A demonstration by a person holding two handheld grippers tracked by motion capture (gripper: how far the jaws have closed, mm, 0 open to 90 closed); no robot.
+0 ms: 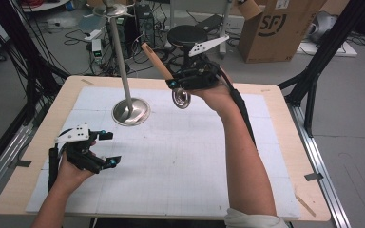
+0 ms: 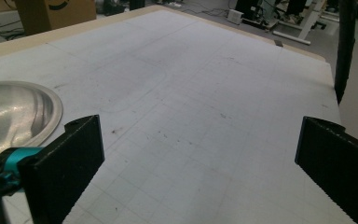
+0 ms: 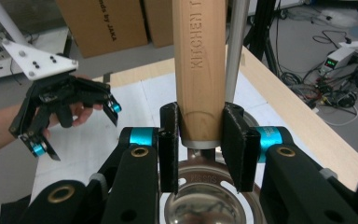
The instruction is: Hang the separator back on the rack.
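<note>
In the high view, the right gripper (image 1: 179, 84) is held up over the far middle of the counter (image 1: 285, 142), clenched on a ladle (image 1: 164, 71) whose light wooden handle slants up and away to the left while its small shiny steel bowl hangs just below the jaws, clear of the white gridded mat (image 1: 180, 156). Just to its left stands a steel stand (image 1: 123, 61): a thin upright pole on a round dished base that rests on the mat, near the ladle but apart from it. The left gripper (image 1: 108, 148) lies low at the near left of the mat, well apart from both, its jaws spread and holding nothing. A cardboard box (image 1: 275, 28) and a tangle of cables sit on the floor beyond the counter. In the left gripper view, the two black jaws stand wide apart over bare mat, and the rim of the stand's base (image 2: 14, 116) shows at the left edge, close beside the left jaw. In the right gripper view, the pads press on either side of the wooden handle (image 3: 199, 70) just above its metal collar; lettering is stamped into the wood, the steel bowl (image 3: 209, 205) gleams below the jaws, the stand's pole (image 3: 235, 51) rises right behind the handle, and the left gripper (image 3: 77, 128) shows farther off at the left, released.
</note>
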